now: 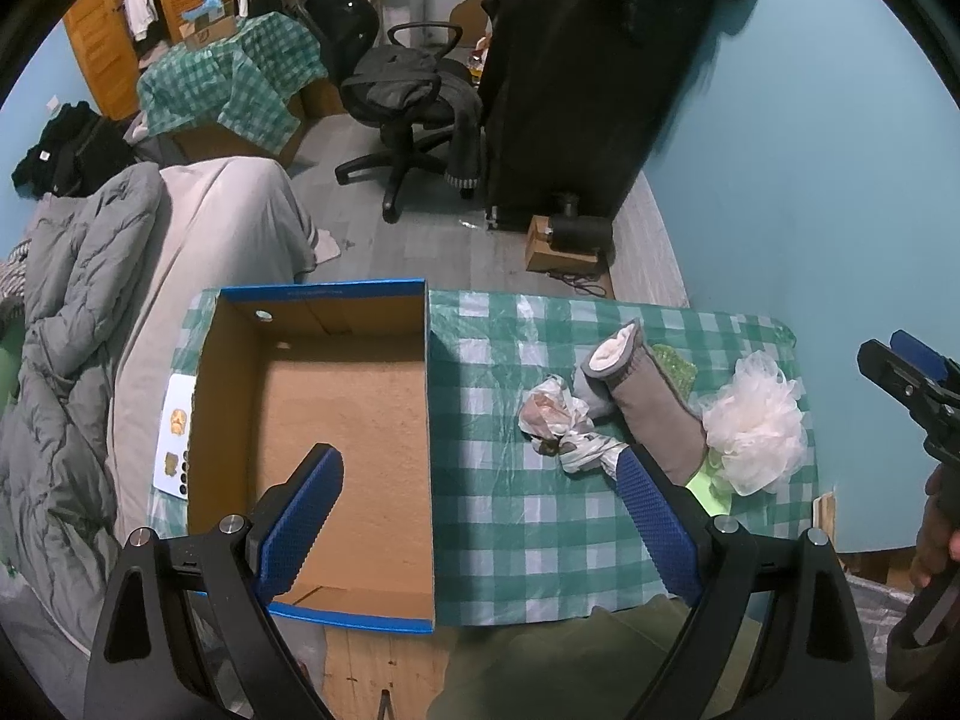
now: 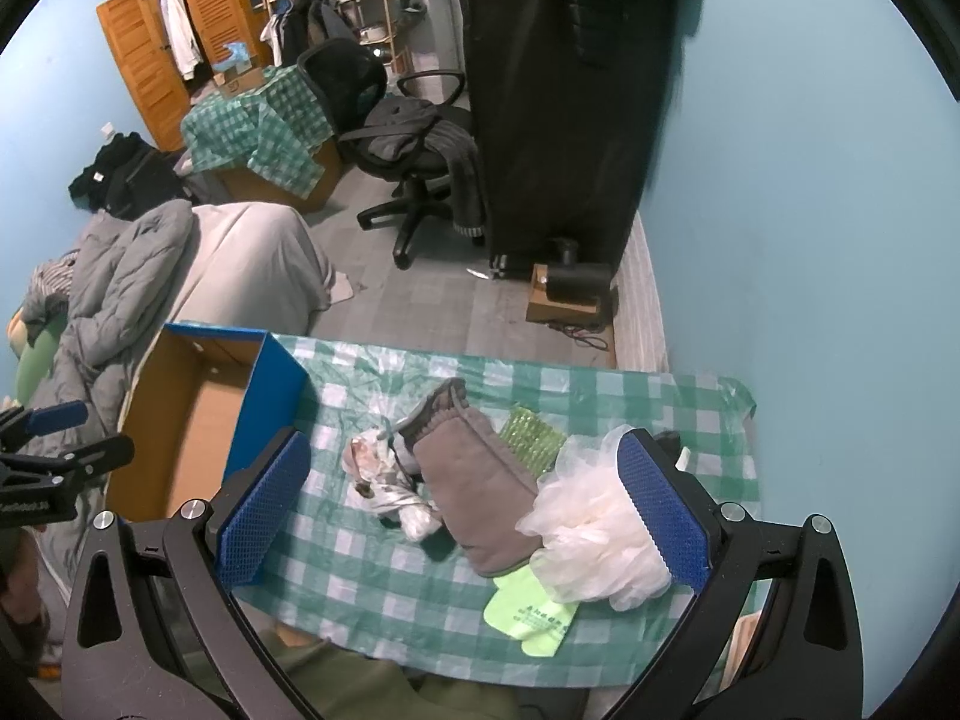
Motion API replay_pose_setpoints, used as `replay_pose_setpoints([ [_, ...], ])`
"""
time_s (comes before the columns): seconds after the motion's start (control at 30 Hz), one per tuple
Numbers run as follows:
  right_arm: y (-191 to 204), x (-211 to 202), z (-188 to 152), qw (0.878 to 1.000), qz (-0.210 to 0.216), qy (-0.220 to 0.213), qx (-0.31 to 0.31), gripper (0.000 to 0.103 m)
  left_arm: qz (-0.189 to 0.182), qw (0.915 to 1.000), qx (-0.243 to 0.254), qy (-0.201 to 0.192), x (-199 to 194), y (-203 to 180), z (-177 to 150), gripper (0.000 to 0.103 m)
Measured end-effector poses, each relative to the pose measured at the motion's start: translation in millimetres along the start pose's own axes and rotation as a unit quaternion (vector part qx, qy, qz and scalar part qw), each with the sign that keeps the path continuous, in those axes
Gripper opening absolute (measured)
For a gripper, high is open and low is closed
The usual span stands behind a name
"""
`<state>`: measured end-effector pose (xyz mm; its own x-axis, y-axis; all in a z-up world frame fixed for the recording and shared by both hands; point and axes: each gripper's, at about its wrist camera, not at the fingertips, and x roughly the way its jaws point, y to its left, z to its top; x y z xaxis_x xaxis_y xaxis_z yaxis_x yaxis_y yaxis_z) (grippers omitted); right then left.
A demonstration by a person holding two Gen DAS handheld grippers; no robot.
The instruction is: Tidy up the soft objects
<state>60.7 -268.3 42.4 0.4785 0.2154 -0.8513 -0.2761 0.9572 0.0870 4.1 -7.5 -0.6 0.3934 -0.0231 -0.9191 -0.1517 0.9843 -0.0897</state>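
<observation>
An open cardboard box with blue rims stands empty on the left of a green checked table; it also shows in the right wrist view. Right of it lie a crumpled plastic bag, a grey fleece boot, a white mesh bath pouf, a green sponge and a light green packet. My left gripper is open above the box's right wall. My right gripper is open above the boot and bag, its right finger over the pouf.
A bed with grey quilt lies left of the table. An office chair, a tall black case and a wooden block with a black device stand on the floor behind. The blue wall runs along the right.
</observation>
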Motion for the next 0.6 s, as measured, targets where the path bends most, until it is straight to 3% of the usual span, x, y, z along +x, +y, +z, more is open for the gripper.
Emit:
replay_pose_setpoints([
  [0.6, -2.3, 0.2, -1.5, 1.000, 0.003, 0.000, -0.002, 0.101, -0.009, 0.9999, -0.008, 0.002, 3.0, -3.0, -0.4, 0.094],
])
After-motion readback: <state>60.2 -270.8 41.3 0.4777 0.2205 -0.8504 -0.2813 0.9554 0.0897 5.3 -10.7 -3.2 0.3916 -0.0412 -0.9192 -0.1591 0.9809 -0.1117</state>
